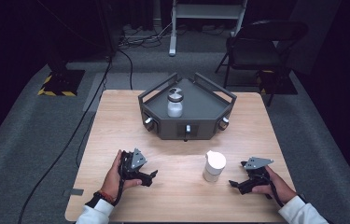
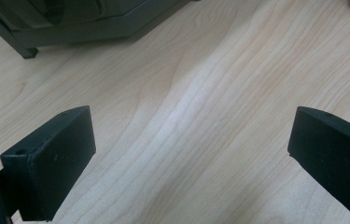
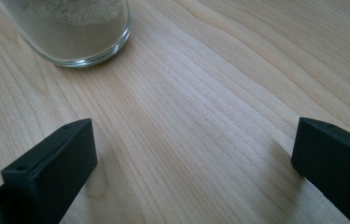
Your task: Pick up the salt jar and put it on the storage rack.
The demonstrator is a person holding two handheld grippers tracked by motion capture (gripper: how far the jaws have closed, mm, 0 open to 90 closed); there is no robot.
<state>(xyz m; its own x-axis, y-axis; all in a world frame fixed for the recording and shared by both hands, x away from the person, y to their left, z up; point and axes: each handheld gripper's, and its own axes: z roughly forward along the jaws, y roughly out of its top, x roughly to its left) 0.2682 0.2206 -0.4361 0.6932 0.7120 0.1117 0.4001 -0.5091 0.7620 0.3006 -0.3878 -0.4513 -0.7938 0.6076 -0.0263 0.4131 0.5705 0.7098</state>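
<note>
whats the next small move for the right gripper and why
Probably ease the right gripper forward toward the white-lidded jar so its open jaws come to either side of the glass. The jar stands upright on the wooden table, just ahead of the jaws and apart from them, and nothing is held yet.

**Rig and operator appearance**

Left gripper (image 1: 153,176): black body, grey three-cornered plate on top with small dark screw holes. Right gripper (image 1: 233,184): same black build, same grey plate; a black cable trails from it past the wrist. In both gripper views the jaws are matte black rectangular blocks, each with a small round hole near the end face. Person: white sleeves on both forearms; a dark beaded bracelet with a red band on the left wrist.
</note>
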